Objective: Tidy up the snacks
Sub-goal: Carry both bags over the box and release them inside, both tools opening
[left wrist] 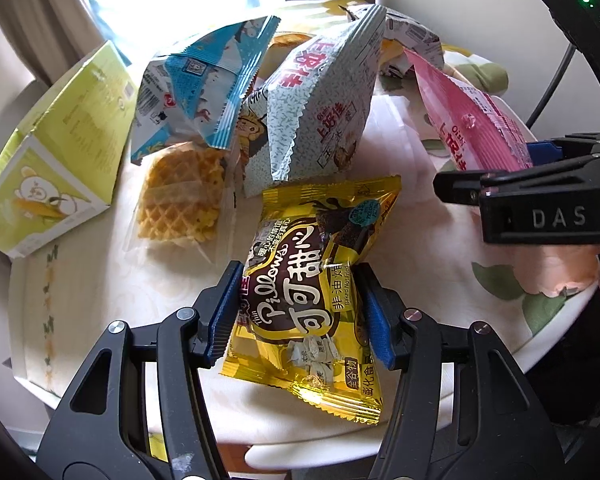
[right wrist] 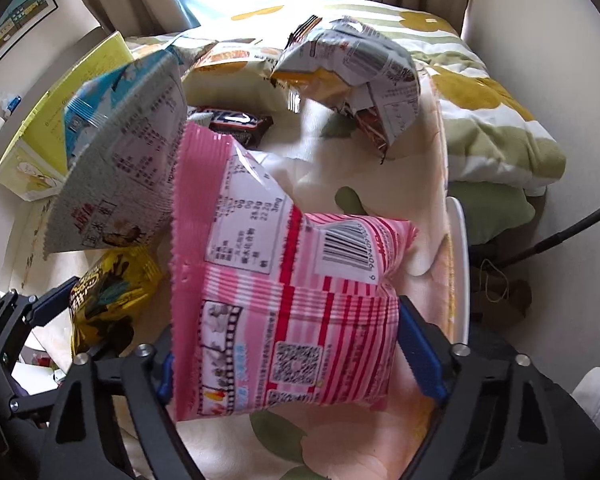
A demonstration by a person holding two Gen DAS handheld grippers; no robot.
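Note:
My left gripper (left wrist: 300,316) is shut on a yellow Pillows snack bag (left wrist: 312,280), held just above the round table (left wrist: 100,292). My right gripper (right wrist: 284,356) is shut on a pink striped Oishi bag (right wrist: 292,292); that bag (left wrist: 472,120) and gripper (left wrist: 540,184) also show at the right of the left wrist view. The yellow bag (right wrist: 108,292) and left gripper (right wrist: 36,312) show at lower left of the right wrist view. A grey-green Oishi bag (left wrist: 324,104) stands behind the yellow bag.
A green carton (left wrist: 56,152) lies at the table's left. A waffle pack (left wrist: 180,196), a blue-white bag (left wrist: 204,80), a crumpled white bag (right wrist: 360,76), a dark chocolate bar (right wrist: 236,124) and a pale bag (right wrist: 236,64) lie further back. A bed with a flowered quilt (right wrist: 500,120) is to the right.

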